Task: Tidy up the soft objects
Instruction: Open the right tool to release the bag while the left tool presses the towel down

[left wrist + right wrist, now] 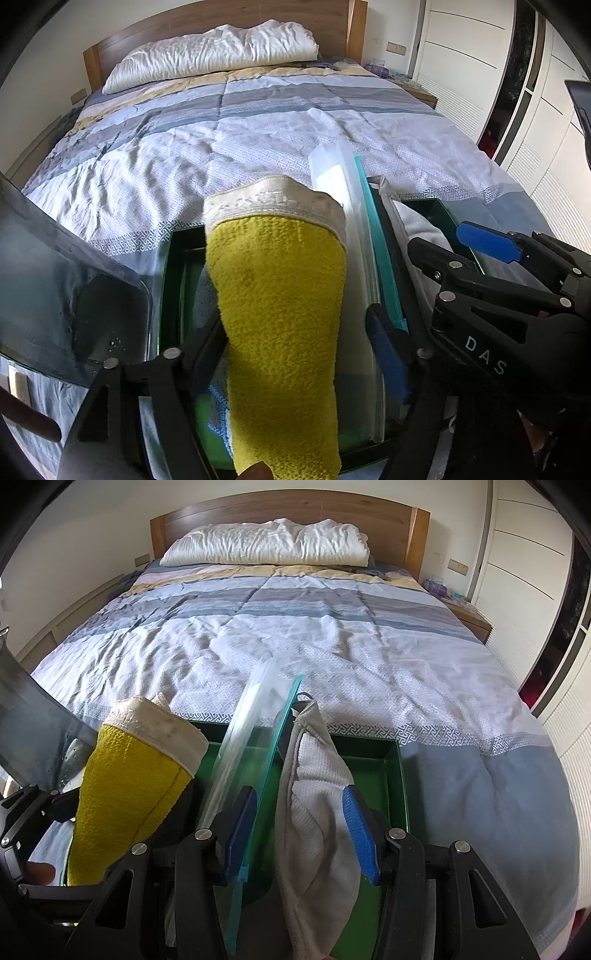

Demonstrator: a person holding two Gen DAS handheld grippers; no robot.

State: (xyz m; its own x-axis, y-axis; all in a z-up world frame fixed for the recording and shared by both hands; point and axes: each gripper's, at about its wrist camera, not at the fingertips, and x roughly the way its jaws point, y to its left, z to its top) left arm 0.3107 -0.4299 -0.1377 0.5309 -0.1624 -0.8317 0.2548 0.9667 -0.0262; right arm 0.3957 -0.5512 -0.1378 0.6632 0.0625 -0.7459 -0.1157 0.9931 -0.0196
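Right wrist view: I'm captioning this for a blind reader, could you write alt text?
The right gripper holds a grey-and-white cloth and the edge of a clear zip bag over a green tray at the foot of a bed. To the left stands a rolled yellow towel.

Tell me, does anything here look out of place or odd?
Yes. A clear zip bag stands on edge in the green bin, pinched together with the grey cloth by the right gripper.

Both wrist views look down close over the green tray (400,775) toward the headboard (295,511) (shared).
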